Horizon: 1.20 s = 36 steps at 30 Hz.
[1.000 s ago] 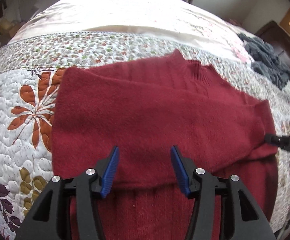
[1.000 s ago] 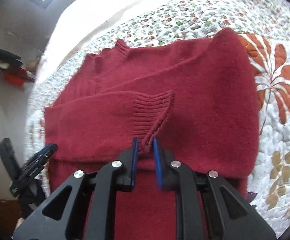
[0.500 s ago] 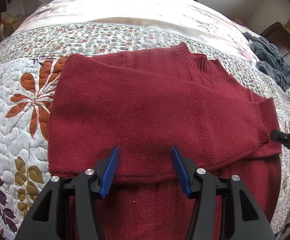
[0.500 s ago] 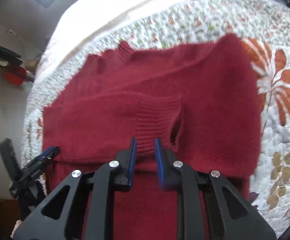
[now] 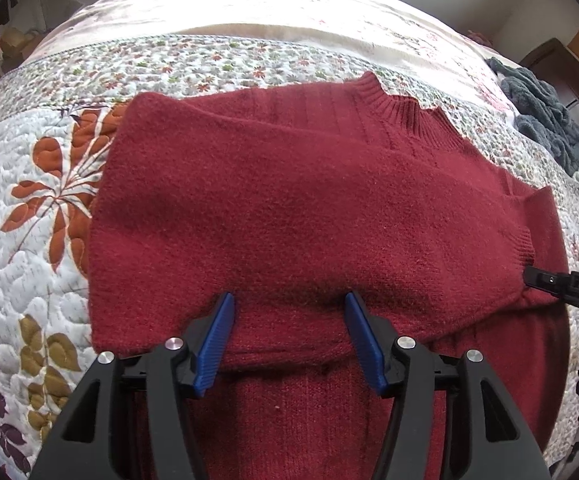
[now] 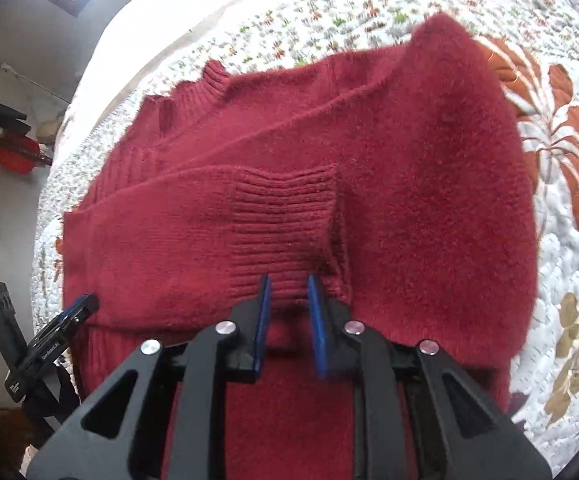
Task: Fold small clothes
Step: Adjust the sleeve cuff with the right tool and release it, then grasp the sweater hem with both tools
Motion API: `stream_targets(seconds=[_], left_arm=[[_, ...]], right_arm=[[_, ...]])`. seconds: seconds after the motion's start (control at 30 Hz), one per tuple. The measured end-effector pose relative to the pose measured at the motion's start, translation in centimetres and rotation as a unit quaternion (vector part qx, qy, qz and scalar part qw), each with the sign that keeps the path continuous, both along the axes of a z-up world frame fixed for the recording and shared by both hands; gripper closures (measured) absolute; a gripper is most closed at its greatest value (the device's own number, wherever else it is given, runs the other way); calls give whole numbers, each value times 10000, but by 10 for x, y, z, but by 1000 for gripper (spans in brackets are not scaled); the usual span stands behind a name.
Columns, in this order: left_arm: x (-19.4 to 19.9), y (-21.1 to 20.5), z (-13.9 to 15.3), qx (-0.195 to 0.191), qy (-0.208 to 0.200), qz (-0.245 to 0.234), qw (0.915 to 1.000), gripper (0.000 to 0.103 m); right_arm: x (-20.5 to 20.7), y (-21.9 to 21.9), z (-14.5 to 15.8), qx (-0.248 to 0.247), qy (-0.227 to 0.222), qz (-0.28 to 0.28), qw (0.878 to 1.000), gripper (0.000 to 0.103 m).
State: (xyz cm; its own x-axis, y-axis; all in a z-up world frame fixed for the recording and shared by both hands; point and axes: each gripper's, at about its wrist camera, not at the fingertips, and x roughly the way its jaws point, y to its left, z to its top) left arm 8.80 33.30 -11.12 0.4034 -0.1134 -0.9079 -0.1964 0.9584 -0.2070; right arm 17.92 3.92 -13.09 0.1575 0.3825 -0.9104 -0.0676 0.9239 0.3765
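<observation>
Your right hand-held gripper (image 6: 287, 296) has parted slightly around the sweater (image 5: 309, 208) cuff (image 6: 285, 232); your left hand-held gripper (image 5: 289, 312) gapes empty over it.

Ahead of the left claw (image 5: 289, 312), fingers spread, only the flat red sweater (image 5: 289, 208) lies in the path; nothing stands upright on it. To its left, bare quilted bed (image 5: 29, 240) gives free passage. Far ahead to its right, a dark grey heap (image 5: 545, 120) occupies the bed edge. The right claw (image 6: 289, 292) has its fingers narrowly apart about the ribbed cuff (image 6: 285, 224); open quilt lies to its right
</observation>
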Motion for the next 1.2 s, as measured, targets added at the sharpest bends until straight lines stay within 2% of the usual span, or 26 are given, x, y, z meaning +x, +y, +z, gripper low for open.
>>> stream_targets(seconds=[0.03,0.07,0.2,0.4,0.57,0.7,0.83,1.1,1.2], left_arm=[[-4,0,5,-5,-16,13,10000,45],[-9,1,9,4,-39,12,10000,45],[-44,5,24,85,32,37,10000,45],[-126,20,34,265,556,253,9978,45],[-190,25,39,406,1020,411,9931,44],[-232,25,38,320,1391,420,9889,43],[-263,23,26,-61,1669,462,9849,43],[-289,23,5,-300,1926,500,9795,43],[-296,27,-2,-509,2006,562,9767,43]], right_arm=[[-5,-1,7,39,-84,9,10000,72],[-11,-3,13,48,-151,28,9999,70],[-47,-13,29,197,-153,181,9995,69],[-112,-37,38,106,97,333,9993,66],[-178,-63,41,-21,448,238,9987,64],[-222,-78,43,-230,622,213,9976,59],[-258,-98,38,-306,894,85,9955,53],[-301,-124,22,-432,1264,74,9910,52],[-306,-129,14,-355,1346,6,9903,52]])
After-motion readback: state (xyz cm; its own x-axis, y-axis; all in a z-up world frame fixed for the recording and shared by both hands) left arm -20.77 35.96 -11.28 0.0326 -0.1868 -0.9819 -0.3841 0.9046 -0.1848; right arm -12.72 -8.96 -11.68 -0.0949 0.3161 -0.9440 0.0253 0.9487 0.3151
